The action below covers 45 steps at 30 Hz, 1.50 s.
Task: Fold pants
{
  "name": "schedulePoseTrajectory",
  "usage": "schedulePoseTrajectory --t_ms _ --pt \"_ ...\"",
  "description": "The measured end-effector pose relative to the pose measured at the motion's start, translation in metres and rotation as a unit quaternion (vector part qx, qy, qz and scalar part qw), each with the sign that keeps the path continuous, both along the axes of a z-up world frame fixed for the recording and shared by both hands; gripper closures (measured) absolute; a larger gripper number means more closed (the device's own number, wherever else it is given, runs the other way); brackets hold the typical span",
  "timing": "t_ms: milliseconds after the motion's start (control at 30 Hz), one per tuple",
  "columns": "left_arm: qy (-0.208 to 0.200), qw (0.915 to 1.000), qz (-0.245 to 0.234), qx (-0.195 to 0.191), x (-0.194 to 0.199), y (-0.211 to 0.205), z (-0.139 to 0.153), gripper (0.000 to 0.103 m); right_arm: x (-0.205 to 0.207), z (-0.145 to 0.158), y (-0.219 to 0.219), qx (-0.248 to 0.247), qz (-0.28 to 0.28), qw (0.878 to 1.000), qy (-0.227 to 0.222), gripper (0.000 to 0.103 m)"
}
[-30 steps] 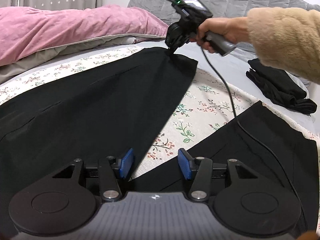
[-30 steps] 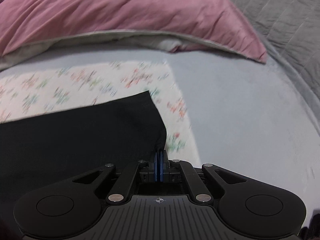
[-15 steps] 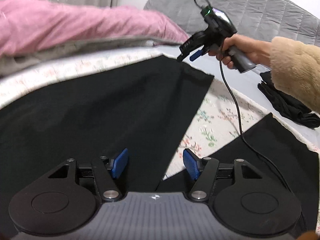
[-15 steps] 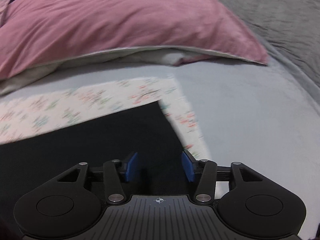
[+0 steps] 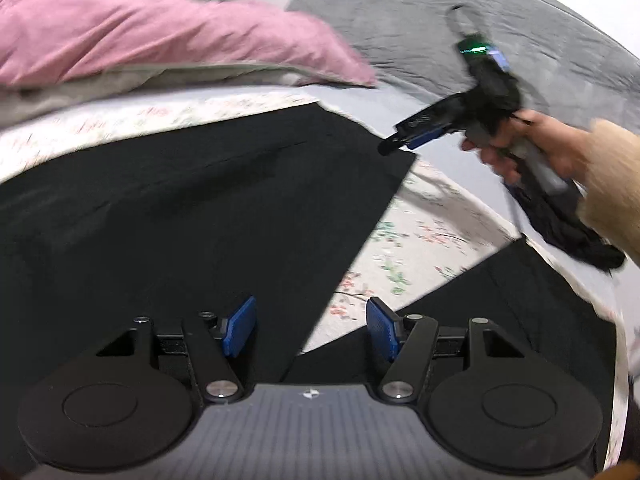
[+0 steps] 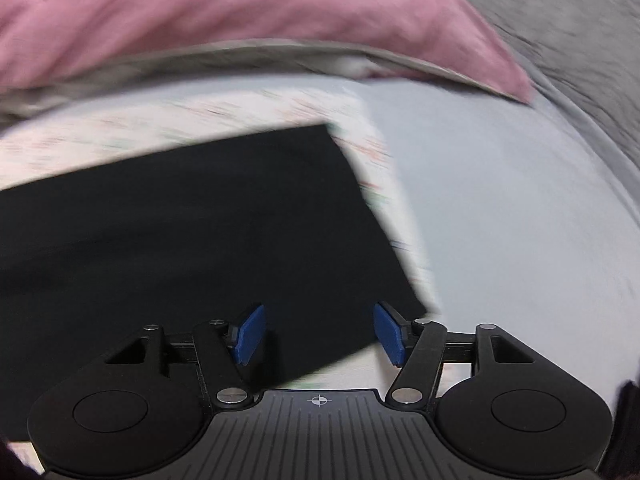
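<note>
Black pants lie spread on a floral sheet, one leg running to the far end, the other leg at the right. My left gripper hovers open over the crotch area, nothing between its blue pads. In the right wrist view the far leg's hem end lies flat. My right gripper is above its near corner with jaws opening and no cloth pinched. The left wrist view shows the right gripper held by a hand just off that hem corner.
A pink duvet lies along the far side, a grey quilt behind it. A dark crumpled garment sits at the right, partly behind a fuzzy beige sleeve. Pale blue bedsheet stretches right of the floral sheet.
The right gripper went from shut on the hem corner to open, let the cloth drop flat, and drew back to the right. The left gripper widened slightly and rolled a little.
</note>
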<state>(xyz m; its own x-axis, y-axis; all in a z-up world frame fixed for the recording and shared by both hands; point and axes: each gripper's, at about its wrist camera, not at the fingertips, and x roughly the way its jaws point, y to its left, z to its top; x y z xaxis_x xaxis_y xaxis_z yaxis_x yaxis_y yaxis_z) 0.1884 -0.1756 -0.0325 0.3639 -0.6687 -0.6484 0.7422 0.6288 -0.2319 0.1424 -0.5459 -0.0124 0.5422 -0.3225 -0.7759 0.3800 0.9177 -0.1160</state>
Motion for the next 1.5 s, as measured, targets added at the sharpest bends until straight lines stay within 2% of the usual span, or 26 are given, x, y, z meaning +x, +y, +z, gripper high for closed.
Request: schedulePoseTrajectory --t_ms 100,200,233,300,400,500,600,700,867,933,967,1033,1100,1133,1167,1233,1300,1367,1500 --pt "0.021 0.9996 0.010 0.018 0.000 0.003 -0.004 0.025 0.009 -0.004 0.033 0.024 0.057 0.998 0.008 0.042" --pt "0.046 0.9982 0.016 0.034 -0.004 0.022 0.003 0.025 0.015 -0.017 0.059 0.018 0.086 0.995 0.041 0.042" --pt "0.053 0.9975 0.023 0.041 -0.006 0.032 0.006 0.025 0.012 -0.024 0.065 0.015 0.091 0.994 0.057 0.042" --pt "0.059 0.9960 0.036 0.057 -0.013 0.052 0.013 0.025 0.005 -0.031 0.067 0.013 0.072 0.994 0.078 0.034" --pt "0.044 0.9956 0.057 0.060 -0.028 0.087 0.028 0.024 -0.005 -0.019 0.065 0.025 0.033 0.995 0.089 0.033" --pt "0.022 0.9944 0.091 0.049 -0.034 0.123 0.044 0.024 -0.016 -0.004 0.085 0.012 0.057 0.996 0.070 0.033" --pt "0.003 0.9896 0.136 0.048 -0.029 0.158 0.056 0.021 -0.019 0.010 0.112 0.019 0.077 0.995 0.053 0.031" --pt "-0.015 0.9798 0.190 0.060 -0.014 0.193 0.060 0.021 -0.012 0.020 0.145 0.024 0.109 0.993 0.040 0.029" --pt "0.001 0.9609 0.271 0.055 0.021 0.251 0.043 0.021 0.009 0.034 0.207 0.030 0.174 0.984 0.019 0.025" --pt "0.013 0.9520 0.297 0.072 0.038 0.273 0.028 0.021 0.021 0.035 0.234 0.025 0.198 0.980 0.016 0.024" --pt "0.012 0.9429 0.320 0.092 0.046 0.280 0.021 0.021 0.030 0.035 0.248 0.024 0.212 0.977 0.016 0.023" --pt "0.001 0.9173 0.376 0.132 0.058 0.300 0.010 0.022 0.048 0.036 0.271 0.024 0.233 0.972 0.014 0.023" --pt "-0.011 0.8992 0.420 0.123 0.061 0.319 0.010 0.022 0.065 0.036 0.295 0.023 0.255 0.967 0.010 0.023" --pt "-0.015 0.8876 0.443 0.123 0.062 0.327 0.011 0.022 0.074 0.036 0.306 0.022 0.267 0.963 0.009 0.023" --pt "-0.018 0.8806 0.458 0.119 0.060 0.335 0.014 0.023 0.083 0.036 0.318 0.021 0.279 0.960 0.007 0.022" --pt "-0.008 0.8789 0.471 0.075 0.050 0.353 0.023 0.023 0.101 0.035 0.337 0.013 0.300 0.954 0.002 0.021" --pt "-0.004 0.8738 0.483 0.057 0.041 0.353 0.031 0.019 0.118 0.033 0.358 0.004 0.321 0.947 -0.005 0.021" --pt "-0.003 0.8803 0.472 0.044 0.033 0.349 0.040 0.018 0.137 0.029 0.378 -0.002 0.344 0.939 -0.008 0.021" --pt "0.006 0.8821 0.471 0.017 0.025 0.345 0.048 0.008 0.169 0.020 0.411 -0.016 0.395 0.919 0.002 0.021"
